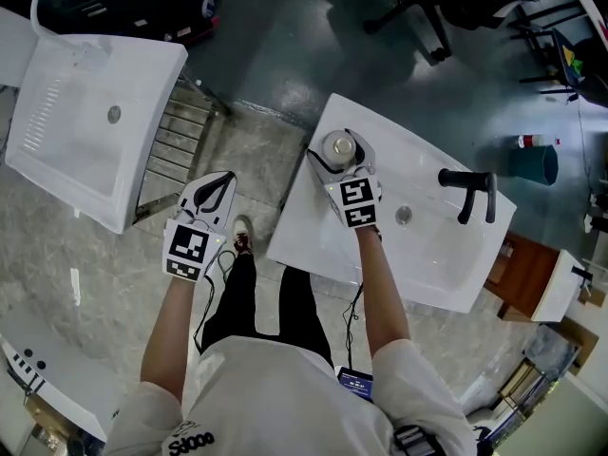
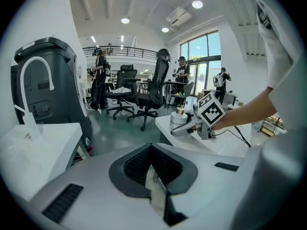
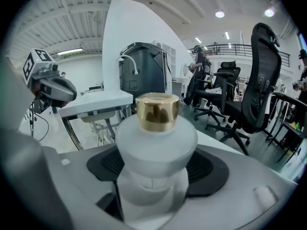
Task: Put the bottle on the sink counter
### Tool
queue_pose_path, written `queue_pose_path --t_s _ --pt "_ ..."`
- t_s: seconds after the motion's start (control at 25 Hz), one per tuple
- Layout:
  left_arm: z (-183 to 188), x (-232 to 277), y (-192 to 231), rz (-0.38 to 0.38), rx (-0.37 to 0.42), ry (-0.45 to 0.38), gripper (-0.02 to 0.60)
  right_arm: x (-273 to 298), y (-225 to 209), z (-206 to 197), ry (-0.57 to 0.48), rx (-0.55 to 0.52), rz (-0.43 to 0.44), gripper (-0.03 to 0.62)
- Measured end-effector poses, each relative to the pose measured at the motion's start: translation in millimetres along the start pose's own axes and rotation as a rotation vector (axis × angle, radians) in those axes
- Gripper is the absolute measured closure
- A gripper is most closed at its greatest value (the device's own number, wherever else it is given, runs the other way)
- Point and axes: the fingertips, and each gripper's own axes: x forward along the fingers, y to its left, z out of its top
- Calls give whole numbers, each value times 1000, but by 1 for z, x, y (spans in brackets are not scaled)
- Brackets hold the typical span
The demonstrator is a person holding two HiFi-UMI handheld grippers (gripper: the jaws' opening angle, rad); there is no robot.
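A frosted white bottle (image 1: 339,144) with a gold cap stands upright on the far left corner of the white sink counter (image 1: 318,240). My right gripper (image 1: 339,153) reaches around it, one jaw on each side. In the right gripper view the bottle (image 3: 156,143) fills the space between the black pads, and the jaws stand wide, open. My left gripper (image 1: 226,178) hangs over the floor left of that sink, shut and empty; its pads (image 2: 144,169) meet. The left gripper view also shows the bottle (image 2: 180,117) and the right gripper (image 2: 188,127).
A black tap (image 1: 468,190) and a drain (image 1: 404,215) sit on the sink, to the right of the bottle. A second white sink (image 1: 95,112) stands to the left on a metal frame (image 1: 176,145). Office chairs (image 1: 408,8) stand beyond. A wooden cabinet (image 1: 522,274) is at the right.
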Motion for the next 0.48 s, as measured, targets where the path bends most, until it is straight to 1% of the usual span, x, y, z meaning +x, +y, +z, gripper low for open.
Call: queue_pose_path --t_s 0.2,0.48 --pt "4 -3 -3 -3 9 -8 577 -11 -6 -12 21 9 -17 223" --pt "11 -11 -8 -5 25 -24 577 -34 -9 -15 19 29 -46 223"
